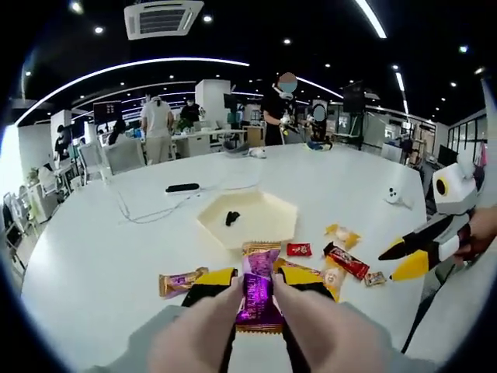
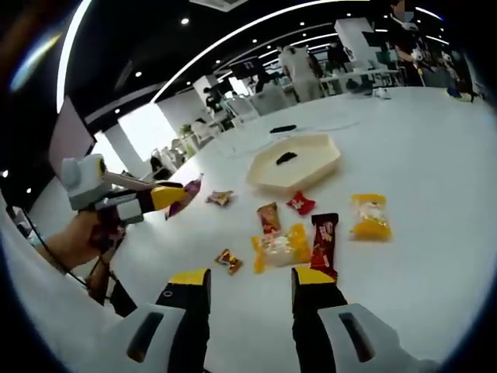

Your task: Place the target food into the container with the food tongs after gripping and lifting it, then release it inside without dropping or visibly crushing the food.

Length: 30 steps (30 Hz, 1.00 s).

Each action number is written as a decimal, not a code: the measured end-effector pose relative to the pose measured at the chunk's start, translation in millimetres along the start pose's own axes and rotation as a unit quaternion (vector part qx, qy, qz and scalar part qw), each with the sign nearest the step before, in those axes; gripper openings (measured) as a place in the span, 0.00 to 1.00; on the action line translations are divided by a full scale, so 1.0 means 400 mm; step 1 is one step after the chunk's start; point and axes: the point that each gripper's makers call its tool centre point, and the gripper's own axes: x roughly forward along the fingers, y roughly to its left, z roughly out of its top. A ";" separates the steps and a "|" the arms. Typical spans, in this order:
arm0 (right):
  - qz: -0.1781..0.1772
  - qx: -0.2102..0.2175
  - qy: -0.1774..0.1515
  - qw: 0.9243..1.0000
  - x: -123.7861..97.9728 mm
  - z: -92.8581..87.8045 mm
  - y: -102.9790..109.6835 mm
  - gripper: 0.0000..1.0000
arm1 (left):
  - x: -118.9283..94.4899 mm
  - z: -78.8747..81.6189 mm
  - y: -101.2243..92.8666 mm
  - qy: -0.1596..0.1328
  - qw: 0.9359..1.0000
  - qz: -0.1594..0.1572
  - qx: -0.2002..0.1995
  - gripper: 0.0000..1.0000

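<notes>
Left gripper view showed the left gripper point(image 1: 258, 289) clamped on a purple candy point(image 1: 257, 294), short of the hexagonal tray point(image 1: 283, 211); a loosened pinch risked dropping it. Right gripper point(image 2: 250, 281) stood apart, empty.

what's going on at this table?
A person is sorting wrapped snacks with two handheld grippers. The left gripper is shut on a purple candy bar, held above the table. The right gripper is open, hovering near a yellow snack pack and a dark red bar. The tray holds one small dark item.
</notes>
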 end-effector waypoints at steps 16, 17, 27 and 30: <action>0.015 0.002 -0.002 1.000 0.011 -0.016 0.023 0.41 | -0.026 0.034 0.117 0.007 0.997 0.061 -0.054 0.19; 0.016 0.002 -0.003 1.000 0.011 -0.016 0.023 0.41 | -0.025 0.040 0.121 0.005 0.996 0.062 -0.061 0.19; 0.002 0.005 -0.015 1.000 -0.009 -0.005 -0.005 0.42 | 0.006 0.049 0.116 0.023 0.995 0.063 -0.075 0.19; -0.002 0.008 -0.022 1.000 -0.014 0.003 -0.011 0.42 | 0.015 0.055 0.114 0.024 0.994 0.059 -0.083 0.19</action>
